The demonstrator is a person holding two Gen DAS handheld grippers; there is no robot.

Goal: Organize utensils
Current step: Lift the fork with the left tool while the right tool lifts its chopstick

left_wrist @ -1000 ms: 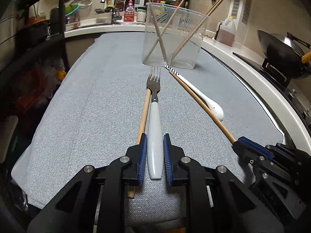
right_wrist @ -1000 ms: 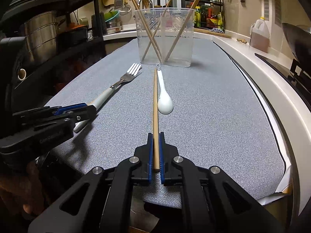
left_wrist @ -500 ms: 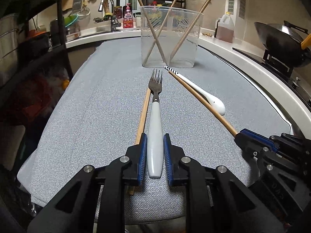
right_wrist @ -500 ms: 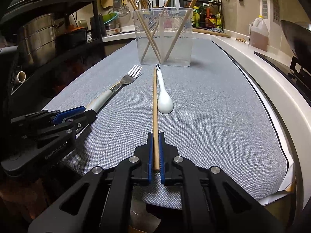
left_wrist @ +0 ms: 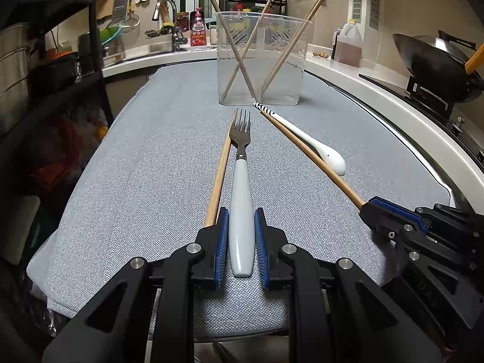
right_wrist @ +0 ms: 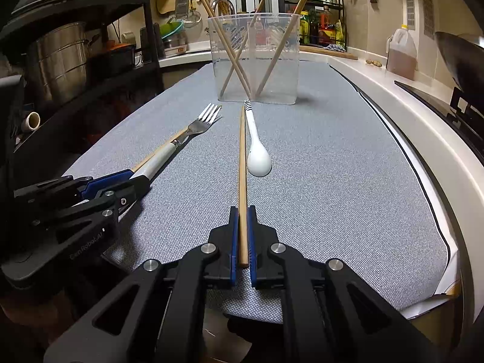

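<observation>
My left gripper (left_wrist: 241, 224) is shut on the white handle of a fork (left_wrist: 240, 163), whose tines point toward a clear plastic container (left_wrist: 261, 60). A loose wooden chopstick (left_wrist: 220, 169) lies along the fork's left side. My right gripper (right_wrist: 243, 220) is shut on another chopstick (right_wrist: 242, 163) that lies next to a white spoon (right_wrist: 257, 154) with a striped handle end. The container (right_wrist: 255, 60) holds three chopsticks leaning crosswise. The fork (right_wrist: 178, 142) and left gripper (right_wrist: 99, 190) show at the left of the right wrist view; the right gripper (left_wrist: 390, 214) shows at the right of the left wrist view.
Everything lies on a grey cloth mat (left_wrist: 169, 139) over the counter. A wok (left_wrist: 435, 60) on a stove stands to the right, an oil jug (left_wrist: 348, 45) behind it. A dark shelf with pots (right_wrist: 57, 57) runs along the left. A sink and tap (left_wrist: 169, 21) are at the back.
Both grippers stay shut on their utensils. The views have dropped a little lower and nearer the mat's level; the utensils lie in the same places.
</observation>
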